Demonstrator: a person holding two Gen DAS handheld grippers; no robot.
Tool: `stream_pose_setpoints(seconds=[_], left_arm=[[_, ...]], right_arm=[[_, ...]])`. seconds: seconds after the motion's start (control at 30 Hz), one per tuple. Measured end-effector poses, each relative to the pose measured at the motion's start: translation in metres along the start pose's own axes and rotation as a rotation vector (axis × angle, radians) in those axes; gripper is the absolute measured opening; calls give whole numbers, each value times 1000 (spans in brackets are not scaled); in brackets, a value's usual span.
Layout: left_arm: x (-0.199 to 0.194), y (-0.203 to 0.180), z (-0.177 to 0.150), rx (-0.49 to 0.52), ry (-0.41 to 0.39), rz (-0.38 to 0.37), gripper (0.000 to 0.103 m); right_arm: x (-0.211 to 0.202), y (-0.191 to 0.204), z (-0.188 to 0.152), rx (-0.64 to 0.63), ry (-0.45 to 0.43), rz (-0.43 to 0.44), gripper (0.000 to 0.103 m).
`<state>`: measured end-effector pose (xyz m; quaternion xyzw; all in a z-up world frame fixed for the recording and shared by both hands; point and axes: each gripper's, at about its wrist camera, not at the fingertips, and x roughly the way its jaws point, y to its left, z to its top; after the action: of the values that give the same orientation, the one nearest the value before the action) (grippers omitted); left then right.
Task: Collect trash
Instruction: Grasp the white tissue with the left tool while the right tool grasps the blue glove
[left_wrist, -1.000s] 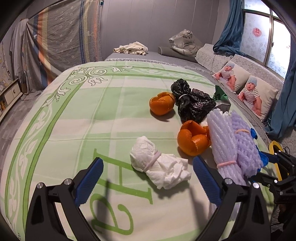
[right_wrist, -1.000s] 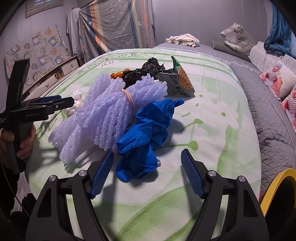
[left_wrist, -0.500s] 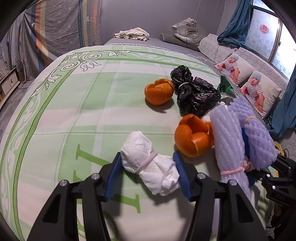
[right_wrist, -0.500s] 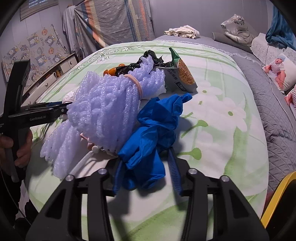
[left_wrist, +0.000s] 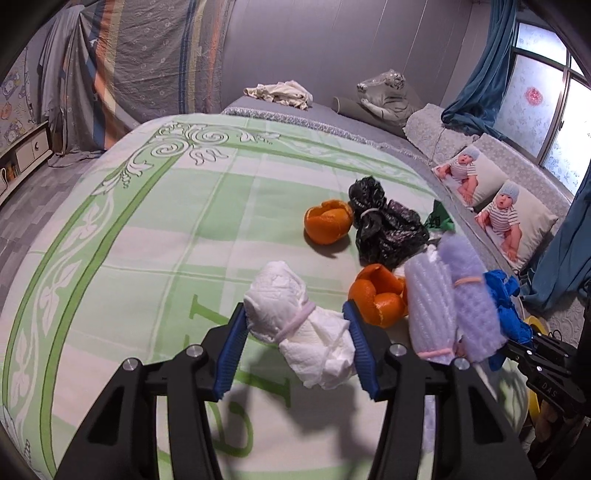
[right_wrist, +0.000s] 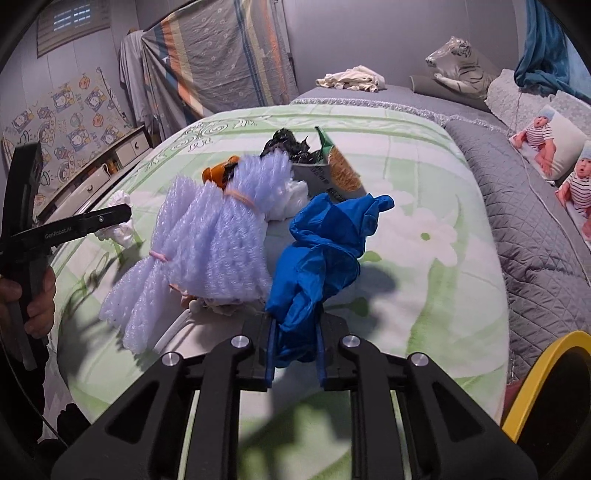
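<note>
Bed with green-patterned sheet: left gripper jaws, just closing, pinch white banded tissue bundle across its long axis, right gripper jaws clamp crumpled blue plastic glove, yellow-rimmed bin nearer right hand.

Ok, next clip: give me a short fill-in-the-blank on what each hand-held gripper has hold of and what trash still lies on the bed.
1. The left hand-held gripper is shut on a wad of white ____ tied with a band.
2. The right hand-held gripper is shut on a crumpled glove coloured ____.
3. The crumpled plastic bag lying beside the far orange peel is ____.

Missing words: tissue; blue; black
</note>
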<state>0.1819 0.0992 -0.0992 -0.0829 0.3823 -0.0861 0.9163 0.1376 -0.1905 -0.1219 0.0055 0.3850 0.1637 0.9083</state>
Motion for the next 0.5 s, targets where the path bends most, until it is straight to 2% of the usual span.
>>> stream_pose_setpoints(seconds=[0.13,0.5], left_arm=[[-17,-7,2,7,-48,1,49],[-46,-24,2,13,-97,-27,49]], right_arm=[[-17,-5,-1,18,-35,-11,15],[-59,-13,-6,41,-123,-38,15]])
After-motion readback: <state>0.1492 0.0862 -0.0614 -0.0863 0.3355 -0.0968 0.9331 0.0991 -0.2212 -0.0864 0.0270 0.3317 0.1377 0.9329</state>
